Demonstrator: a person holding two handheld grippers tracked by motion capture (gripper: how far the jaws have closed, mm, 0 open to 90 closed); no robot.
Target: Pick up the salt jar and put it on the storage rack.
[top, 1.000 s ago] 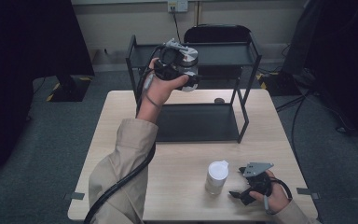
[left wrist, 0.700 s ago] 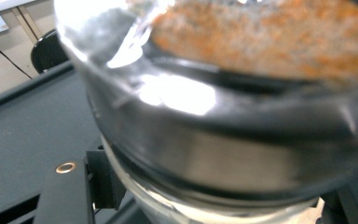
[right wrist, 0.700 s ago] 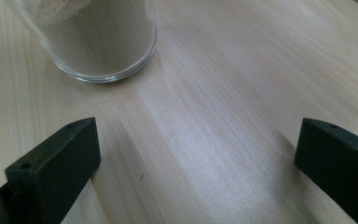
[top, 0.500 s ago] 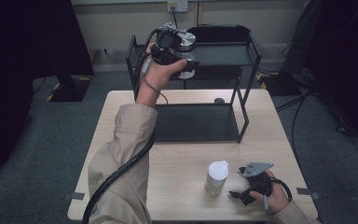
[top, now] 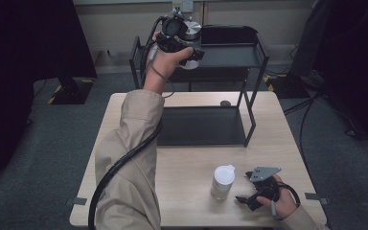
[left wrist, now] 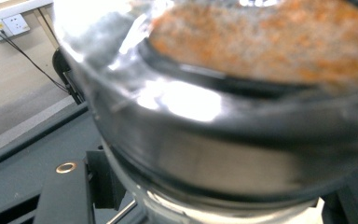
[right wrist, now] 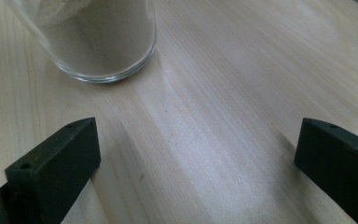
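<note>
At the near edge of the light wooden table (top: 191,201), toward its right corner, the right gripper (top: 256,190) rests on the tabletop with its jaws standing well apart and nothing between them. Just beside it, on its left in the high view, stands a clear glass jar with a white lid (top: 222,181); the right gripper view shows pale brownish powder heaped inside the glass (right wrist: 107,37).

Farther back, a black metal two-tier shelf rack (top: 256,57) occupies the far half of the table, its lower tray (top: 201,127) lying on the tabletop. Above the left end of the rack's upper tier, the left gripper (top: 184,45) is raised, its jaws clamped on a round glass jar with a silver metal lid (top: 190,29). The left gripper view shows orange-brown granular contents (left wrist: 261,32) through the wall.

Handling assessment: the held jar is judged rigid, smooth and breakable, with moderate weight from its fill. Glass offers little friction, so the hold is best taken across the body below the lid band, keeping the jar upright. Set it down gently on the metal tier to avoid impact.
</note>
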